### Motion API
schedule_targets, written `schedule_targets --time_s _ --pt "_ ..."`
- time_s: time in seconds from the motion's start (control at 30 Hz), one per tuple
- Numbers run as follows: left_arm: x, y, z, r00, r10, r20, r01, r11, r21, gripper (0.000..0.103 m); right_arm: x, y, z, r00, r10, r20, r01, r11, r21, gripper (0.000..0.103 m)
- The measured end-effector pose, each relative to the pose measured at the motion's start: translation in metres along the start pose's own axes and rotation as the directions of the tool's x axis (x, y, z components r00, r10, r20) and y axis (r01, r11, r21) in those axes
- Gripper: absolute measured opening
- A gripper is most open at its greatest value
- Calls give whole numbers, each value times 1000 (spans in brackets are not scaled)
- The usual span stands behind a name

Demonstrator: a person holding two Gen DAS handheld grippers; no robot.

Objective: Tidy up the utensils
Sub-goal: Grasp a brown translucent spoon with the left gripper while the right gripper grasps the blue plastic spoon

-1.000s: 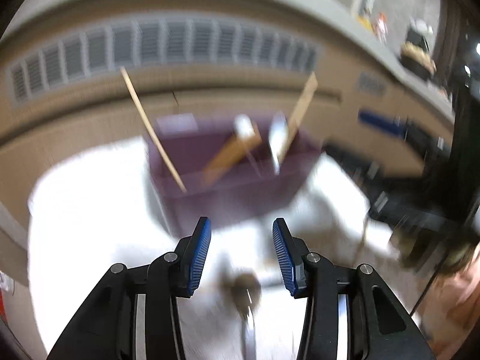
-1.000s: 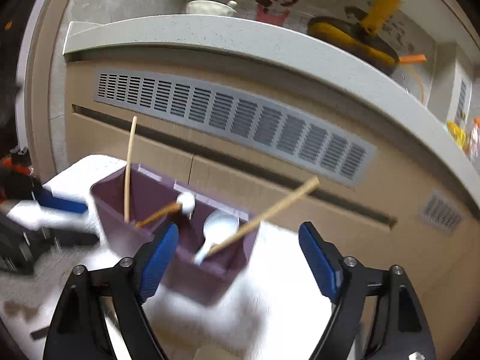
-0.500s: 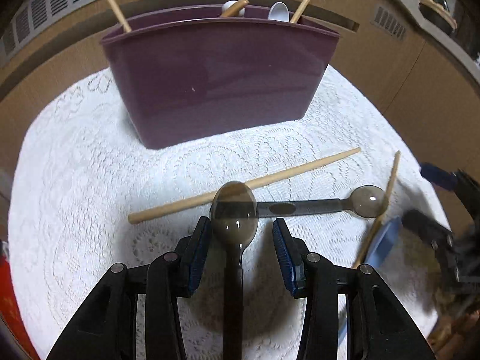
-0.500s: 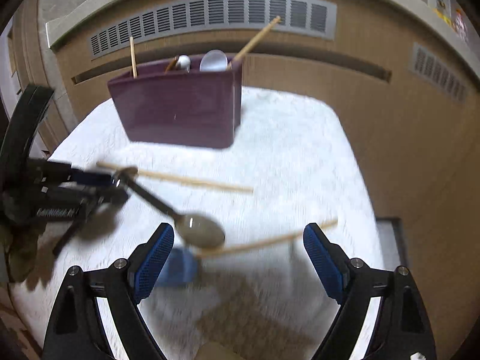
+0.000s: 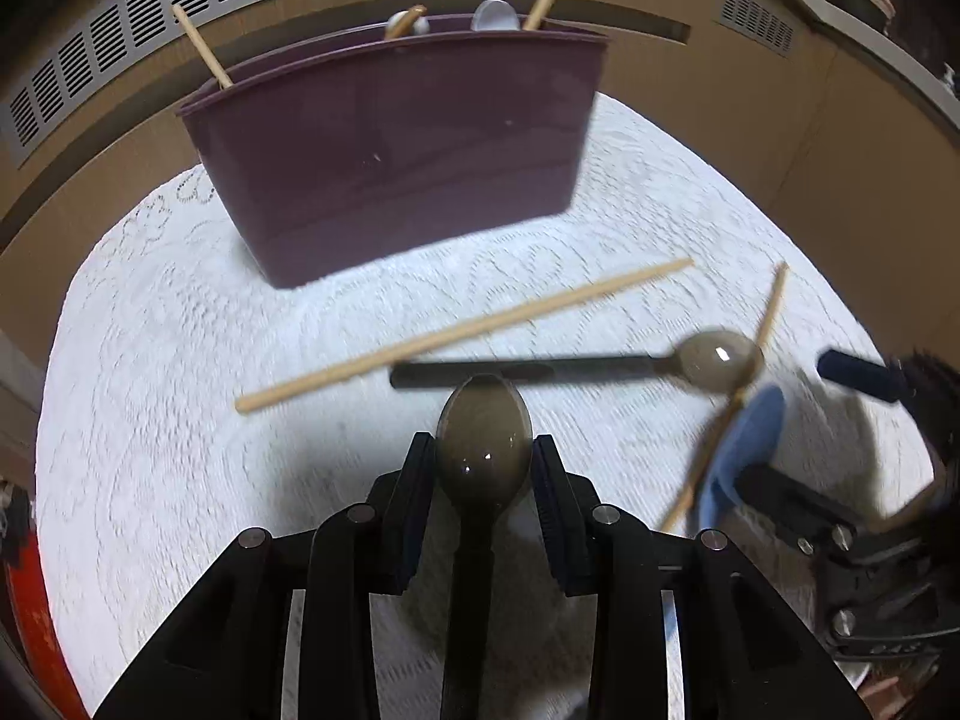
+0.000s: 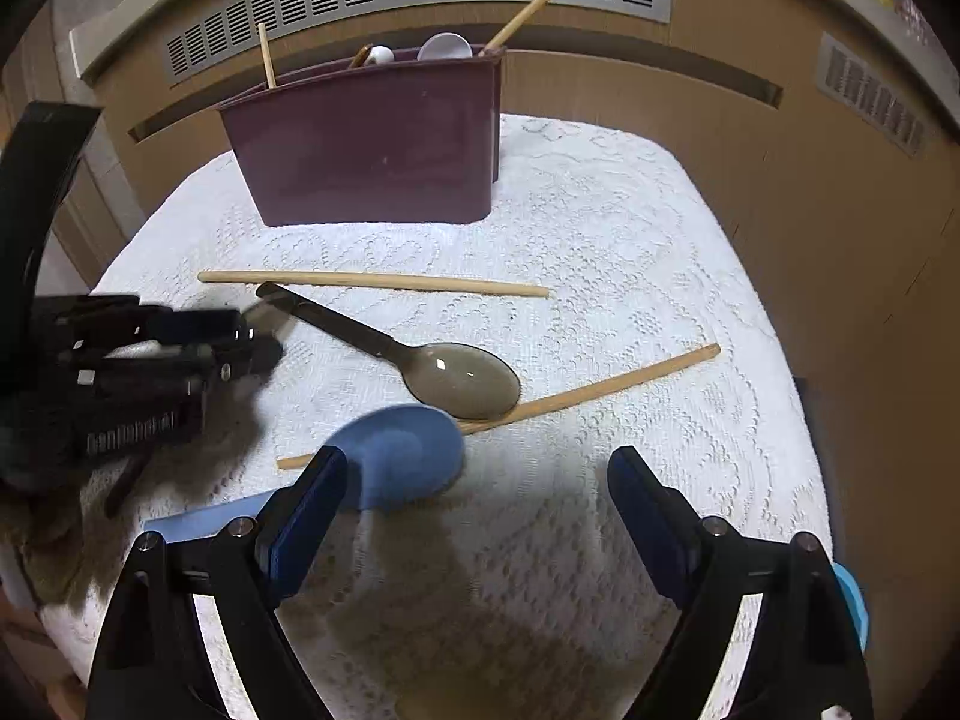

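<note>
Left wrist view shows the left gripper low over the table, its jaws closing around the bowl of a smoky translucent spoon whose handle runs back between the fingers. The pads look to be at the bowl's edges, but whether they already press on it cannot be told.

From the right wrist view, the right gripper hangs with its jaws spread wide and nothing between them, just above and beside a blue spoon lying on the white lace cloth.

Farther out, the loose pieces on the cloth are a second smoky spoon with a dark handle, one wooden chopstick just behind it, and another chopstick that runs under the second spoon's bowl and beside the blue one.

At the back of the cloth stands the purple utensil holder. Two chopsticks, a white spoon and what seems a wooden-handled piece already stick up out of it.

By my reckoning the sorting is roughly half done: about four pieces are stowed, and five remain on the cloth, one of them being taken now. Which compartment each belongs in is hidden by the holder's front wall.
</note>
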State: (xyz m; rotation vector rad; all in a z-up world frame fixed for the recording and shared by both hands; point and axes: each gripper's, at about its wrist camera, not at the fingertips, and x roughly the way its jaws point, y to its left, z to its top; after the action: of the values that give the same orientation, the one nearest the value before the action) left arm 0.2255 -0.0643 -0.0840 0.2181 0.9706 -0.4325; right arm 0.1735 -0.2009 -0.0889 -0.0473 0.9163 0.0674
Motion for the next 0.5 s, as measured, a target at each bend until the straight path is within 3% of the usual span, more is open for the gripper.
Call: schedule_targets --time_s 0.3,0.5 --pt "-15 -1 -20 1000 -23 -6 23 999 -34 34 3 14 5 997 -80 -5 79 993 -91 86" --pt "-22 0 -30 999 -43 -1 43 997 -61 34 -2 -5 -17 997 -27 -74 24 999 -41 89"
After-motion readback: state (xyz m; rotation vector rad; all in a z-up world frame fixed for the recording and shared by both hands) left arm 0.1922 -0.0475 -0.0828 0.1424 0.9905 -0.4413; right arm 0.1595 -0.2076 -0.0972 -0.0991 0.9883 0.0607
